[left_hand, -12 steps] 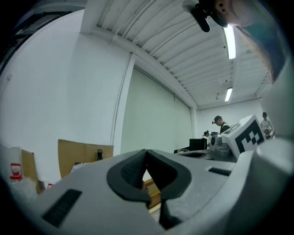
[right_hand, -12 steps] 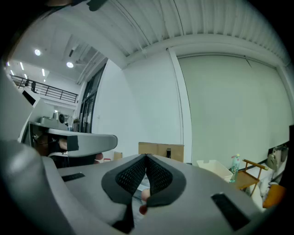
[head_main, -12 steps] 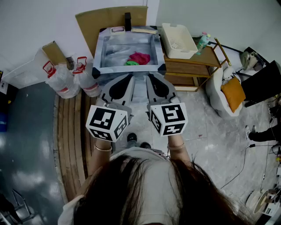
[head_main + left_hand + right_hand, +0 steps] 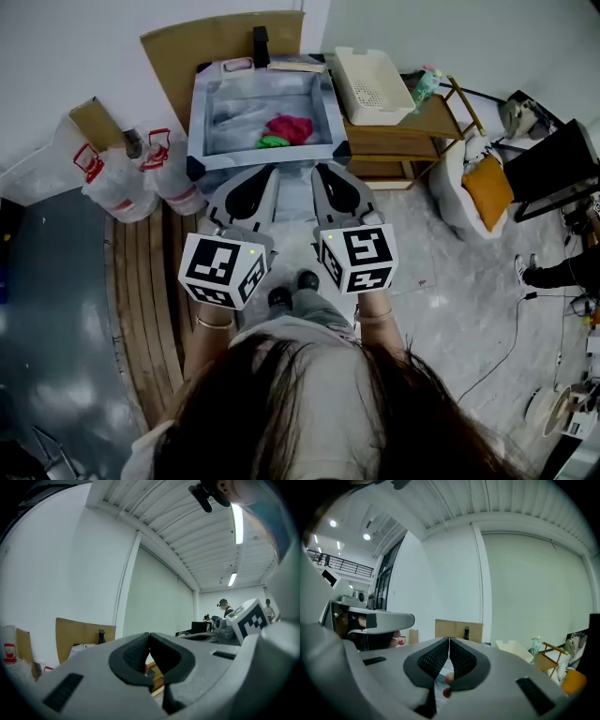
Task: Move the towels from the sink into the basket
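Note:
A red towel (image 4: 291, 127) and a smaller green towel (image 4: 273, 142) lie in the metal sink (image 4: 208, 122) at the top of the head view. The white basket (image 4: 373, 86) sits empty on a wooden shelf to the sink's right; it also shows in the right gripper view (image 4: 513, 648). My left gripper (image 4: 266, 172) and right gripper (image 4: 319, 172) are held side by side just short of the sink's front edge, pointing at it. Both are shut with nothing between the jaws, as the left gripper (image 4: 149, 634) and right gripper (image 4: 449, 639) views confirm.
A cardboard sheet (image 4: 216, 42) and a black faucet (image 4: 261, 45) stand behind the sink. Two water jugs (image 4: 141, 183) sit to its left beside wooden floor boards (image 4: 155, 281). The wooden shelf (image 4: 412, 127) holds a bottle (image 4: 425, 86); a seat with an orange cushion (image 4: 487, 192) stands further right.
The sink looks slightly larger and has shifted a little left in the head view, and the person's feet are further forward. Both grippers stay shut and empty.

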Action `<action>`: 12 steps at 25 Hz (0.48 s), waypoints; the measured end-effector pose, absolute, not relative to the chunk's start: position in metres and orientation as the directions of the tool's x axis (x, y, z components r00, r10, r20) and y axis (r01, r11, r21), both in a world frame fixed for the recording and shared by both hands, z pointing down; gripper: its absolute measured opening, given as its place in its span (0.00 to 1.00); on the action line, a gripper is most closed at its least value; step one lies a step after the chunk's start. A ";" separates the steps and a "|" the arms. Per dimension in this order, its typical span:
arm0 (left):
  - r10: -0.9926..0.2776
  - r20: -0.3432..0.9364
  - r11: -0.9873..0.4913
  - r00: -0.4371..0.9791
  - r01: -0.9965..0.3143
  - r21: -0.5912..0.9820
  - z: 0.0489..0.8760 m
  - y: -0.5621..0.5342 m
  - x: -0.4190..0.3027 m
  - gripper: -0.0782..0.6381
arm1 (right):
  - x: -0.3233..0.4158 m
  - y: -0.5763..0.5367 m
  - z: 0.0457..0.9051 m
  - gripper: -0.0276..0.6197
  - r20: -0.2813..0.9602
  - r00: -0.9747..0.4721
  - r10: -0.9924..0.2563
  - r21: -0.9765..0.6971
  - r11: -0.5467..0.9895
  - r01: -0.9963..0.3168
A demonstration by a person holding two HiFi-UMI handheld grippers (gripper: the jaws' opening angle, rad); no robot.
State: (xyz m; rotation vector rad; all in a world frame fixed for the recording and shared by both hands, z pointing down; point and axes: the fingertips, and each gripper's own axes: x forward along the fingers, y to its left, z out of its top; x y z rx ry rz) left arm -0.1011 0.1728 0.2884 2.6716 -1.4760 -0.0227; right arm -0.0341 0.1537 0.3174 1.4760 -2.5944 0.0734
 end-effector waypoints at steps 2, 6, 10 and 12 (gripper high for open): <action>-0.845 0.034 -0.530 0.534 -0.843 0.092 0.292 0.163 -0.101 0.12 | -0.032 0.143 0.322 0.08 0.175 -0.496 -0.850 0.035 0.509 -0.860; -0.844 0.039 -0.529 0.534 -0.843 0.096 0.297 0.140 -0.100 0.12 | -0.029 0.119 0.331 0.09 0.196 -0.496 -0.846 0.034 0.512 -0.858; -0.851 0.049 -0.517 0.523 -0.850 0.097 0.303 0.110 -0.098 0.12 | -0.029 0.089 0.340 0.09 0.219 -0.514 -0.829 0.034 0.533 -0.845; -0.854 0.055 -0.510 0.517 -0.854 0.102 0.306 0.094 -0.096 0.12 | -0.027 0.073 0.345 0.09 0.233 -0.524 -0.819 0.034 0.545 -0.838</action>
